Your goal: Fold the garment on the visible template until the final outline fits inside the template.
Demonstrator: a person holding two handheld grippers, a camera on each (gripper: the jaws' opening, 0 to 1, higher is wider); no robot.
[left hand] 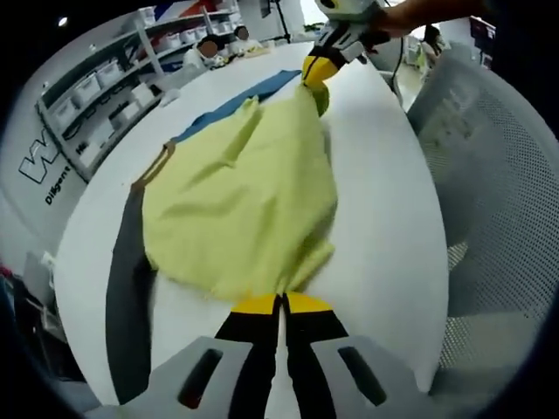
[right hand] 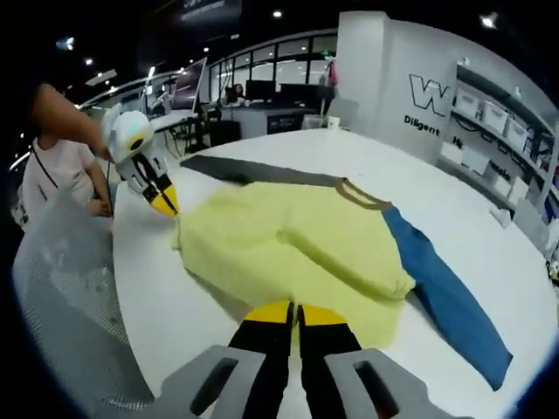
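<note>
Garment [left hand: 240, 201], yellow-green, lies mid-table, folded over; its blue part [right hand: 445, 301] and dark grey part [left hand: 127, 288] stick out from under it. I see left gripper [left hand: 281, 304] jaws pinched on near hem, right gripper [right hand: 293, 312] jaws likewise clamped on opposite hem. White table [left hand: 384, 227] edge meets white mesh chair [left hand: 502, 175]. Beyond: shelving with bins [left hand: 105, 96], wall lettering "W" and "Diligent" [right hand: 432, 105], rest unreadable. Seated people at far edge.

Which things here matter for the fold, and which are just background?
Job:
- yellow-green cloth garment
- left claw and right claw, each shut on its hem
- dark grey sleeve, blue sleeve
- white table

Background:
- white mesh chair
- wall shelving with bins
</note>
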